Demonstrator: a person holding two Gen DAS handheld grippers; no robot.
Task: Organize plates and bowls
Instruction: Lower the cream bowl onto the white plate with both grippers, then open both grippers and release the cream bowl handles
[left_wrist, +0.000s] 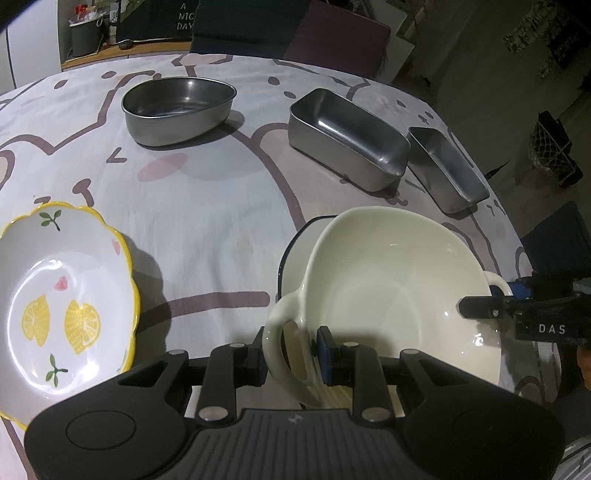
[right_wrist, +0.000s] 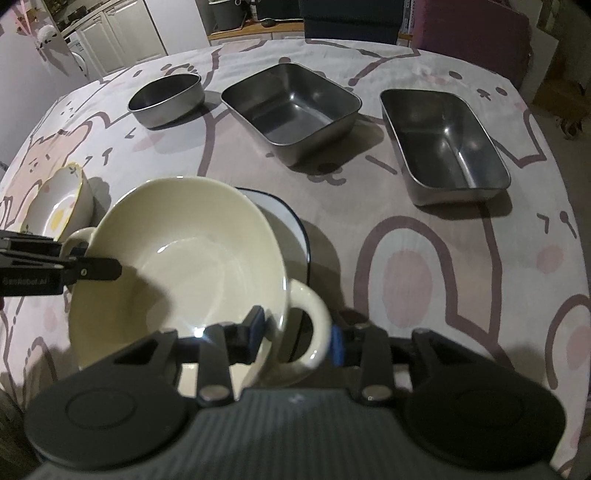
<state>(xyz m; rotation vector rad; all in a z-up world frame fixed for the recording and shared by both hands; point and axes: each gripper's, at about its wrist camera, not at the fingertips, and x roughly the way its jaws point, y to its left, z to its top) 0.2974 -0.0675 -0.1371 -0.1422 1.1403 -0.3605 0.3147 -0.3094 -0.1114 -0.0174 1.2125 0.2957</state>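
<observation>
In the left wrist view, a scalloped white ceramic dish with a yellow rim and lemon print (left_wrist: 55, 310) lies at the left edge on the pink cartoon-print tablecloth (left_wrist: 207, 221). At upper centre stands an oval stainless-steel pan (left_wrist: 179, 109), and to its right a rectangular steel tray (left_wrist: 347, 140) with a narrower steel tray (left_wrist: 447, 170) just beside it. At lower centre the left gripper (left_wrist: 291, 350) has its jaws narrowed on the near loop handle and wall of a cream two-handled ceramic bowl (left_wrist: 399, 295), which is tilted over a white plate with a dark blue rim (left_wrist: 295, 251). In the right wrist view, that bowl (right_wrist: 177, 258) fills the lower left and the plate (right_wrist: 284, 221) shows behind it. The right gripper (right_wrist: 295, 338) straddles the bowl's other handle with its jaws partly apart; the left pad lies at the bowl's inner wall, while the right pad (right_wrist: 337, 341) stands clear of the loop, so no firm grip shows there.
</observation>
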